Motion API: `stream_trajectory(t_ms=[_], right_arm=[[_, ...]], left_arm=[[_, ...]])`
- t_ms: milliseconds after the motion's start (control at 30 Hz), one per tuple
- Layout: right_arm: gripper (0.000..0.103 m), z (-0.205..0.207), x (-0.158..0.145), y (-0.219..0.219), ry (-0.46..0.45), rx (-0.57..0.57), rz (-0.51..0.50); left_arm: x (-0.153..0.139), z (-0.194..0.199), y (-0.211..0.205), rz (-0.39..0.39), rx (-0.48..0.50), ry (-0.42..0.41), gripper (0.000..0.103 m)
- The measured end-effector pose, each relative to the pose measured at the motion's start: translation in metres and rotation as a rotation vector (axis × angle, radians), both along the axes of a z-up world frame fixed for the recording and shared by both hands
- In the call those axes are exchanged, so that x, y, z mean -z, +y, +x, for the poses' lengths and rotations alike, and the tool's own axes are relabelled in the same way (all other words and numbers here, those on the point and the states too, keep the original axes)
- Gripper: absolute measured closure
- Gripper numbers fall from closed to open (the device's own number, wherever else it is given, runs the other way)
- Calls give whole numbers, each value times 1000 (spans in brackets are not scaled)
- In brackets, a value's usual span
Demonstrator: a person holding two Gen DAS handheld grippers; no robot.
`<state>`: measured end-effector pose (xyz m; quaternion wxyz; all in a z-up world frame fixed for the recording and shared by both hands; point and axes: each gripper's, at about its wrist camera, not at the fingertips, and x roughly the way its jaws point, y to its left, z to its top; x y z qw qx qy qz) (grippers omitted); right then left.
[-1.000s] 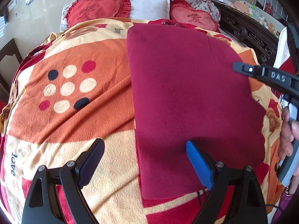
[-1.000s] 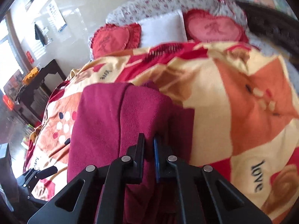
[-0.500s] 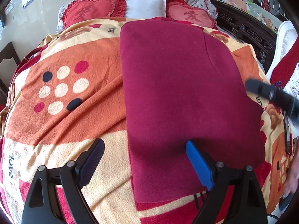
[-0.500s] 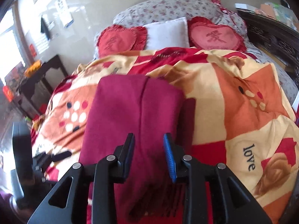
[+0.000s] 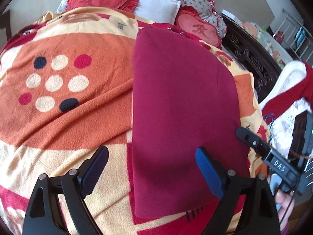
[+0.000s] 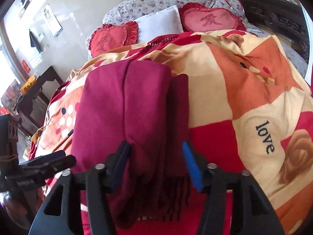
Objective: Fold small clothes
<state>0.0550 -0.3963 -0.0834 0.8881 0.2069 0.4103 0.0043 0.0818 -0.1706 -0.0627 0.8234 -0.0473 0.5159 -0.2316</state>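
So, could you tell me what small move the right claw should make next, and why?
Probably ease the right claw down and close on the near fringed end of the maroon scarf. Both claws are open and hold nothing, the left claw too, and the scarf lies as a long folded strip on the blanket, so another fold across its length seems due.
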Motion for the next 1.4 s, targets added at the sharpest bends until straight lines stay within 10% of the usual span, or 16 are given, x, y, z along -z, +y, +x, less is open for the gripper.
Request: stream_trajectory(t_ms=[633,867,1167,1400], right_arm=[[45,49,42,-24,-10,-71,283],[92,37,19,-10,-50,-79,267],[92,-5,-32,44,-58,-217,331],[80,-13,20,106,164,-255,294]], left_arm=[[41,36,-32,-118,35,116,0],[10,29,-30,-72,35,95,40],[-51,-39,43,-16,33,80,47],[8,-65,81,119,-37,158,32]])
